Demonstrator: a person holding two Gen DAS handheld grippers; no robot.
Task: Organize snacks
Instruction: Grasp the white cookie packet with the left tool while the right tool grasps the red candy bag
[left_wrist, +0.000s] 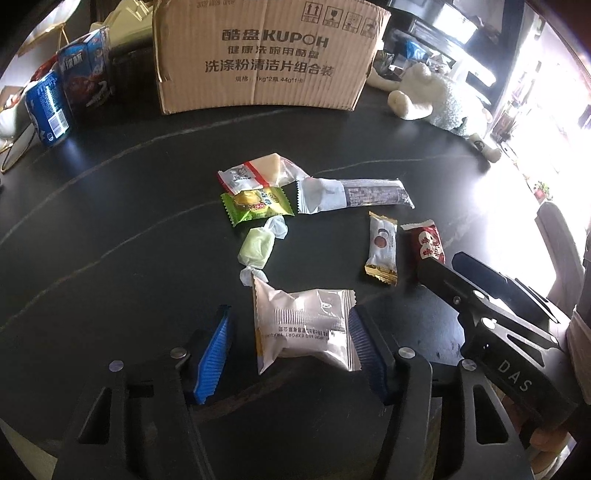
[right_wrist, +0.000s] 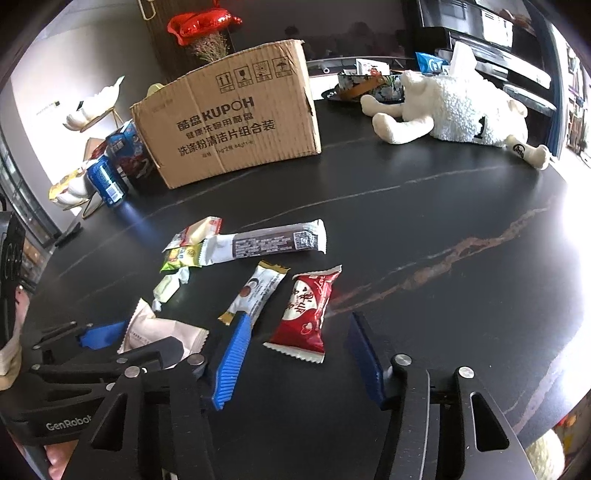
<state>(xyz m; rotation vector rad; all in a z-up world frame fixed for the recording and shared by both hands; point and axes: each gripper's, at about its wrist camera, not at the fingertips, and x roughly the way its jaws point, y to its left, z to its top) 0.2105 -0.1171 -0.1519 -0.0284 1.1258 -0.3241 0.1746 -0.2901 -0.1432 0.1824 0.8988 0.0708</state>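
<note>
Several wrapped snacks lie on the black table (left_wrist: 110, 229). My left gripper (left_wrist: 291, 328) is open around a large white packet (left_wrist: 303, 325), its blue pads on either side. My right gripper (right_wrist: 299, 350) is open around a red packet (right_wrist: 306, 314), which also shows in the left wrist view (left_wrist: 428, 243). Further out lie a white-and-gold bar (right_wrist: 258, 291), a long dark bar (right_wrist: 269, 242), a green packet (left_wrist: 255, 203), a pale green candy (left_wrist: 256, 247) and a clear packet with a red stripe (left_wrist: 258, 171). A KUPOH cardboard box (left_wrist: 266, 55) stands behind them.
A blue can (left_wrist: 46, 107) and blue cartons (left_wrist: 88, 70) stand left of the box. A white plush sheep (right_wrist: 458, 110) lies at the back right. A gold wire stand (right_wrist: 92, 118) is at the far left. The table edge curves along the right.
</note>
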